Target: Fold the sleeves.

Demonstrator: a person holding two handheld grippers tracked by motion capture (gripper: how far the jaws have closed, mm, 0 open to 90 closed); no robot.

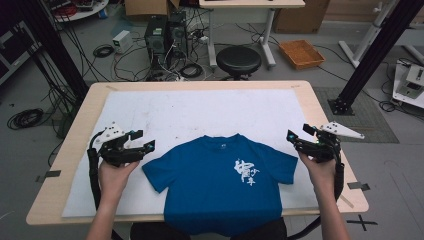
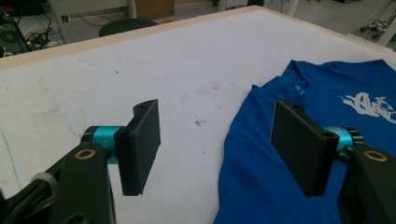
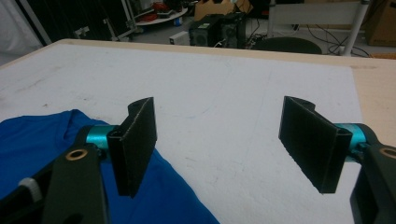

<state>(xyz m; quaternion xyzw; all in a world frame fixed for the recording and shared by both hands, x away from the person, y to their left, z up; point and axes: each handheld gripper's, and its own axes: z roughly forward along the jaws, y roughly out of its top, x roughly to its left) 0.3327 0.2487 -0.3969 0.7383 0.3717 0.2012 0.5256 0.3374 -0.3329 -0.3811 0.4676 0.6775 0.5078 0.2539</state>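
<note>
A blue T-shirt [image 1: 217, 182] lies face up at the near edge of the table [image 1: 70, 145], its hem hanging over that edge toward the person, its collar pointing to the far side. It is spread flat on a white mat [image 1: 200, 107] that covers most of the tabletop, likely so that the cloth can be smoothed and folded on a clean surface. The white print [image 1: 246, 173] sits on the chest, toward the person's right.

The left gripper [image 1: 142, 140] hangs just beside the shirt's left sleeve, its jaws standing wide apart with nothing between them; in the left gripper view [image 2: 215, 144] one jaw is over bare mat and the other over blue cloth, a stance that seems set to straddle the sleeve edge. The right gripper [image 1: 300, 134] hovers near the right sleeve, toward the table's right edge, its jaws likewise spread and empty; in the right gripper view [image 3: 219, 144] the sleeve [image 3: 42, 154] lies below its left jaw. Both hands mirror each other, which suggests a two-sided pinch is coming.

Beyond the far edge stand a black stool [image 1: 238, 60], computer towers [image 1: 165, 35] and an orange tray [image 1: 301, 53] on the floor.
</note>
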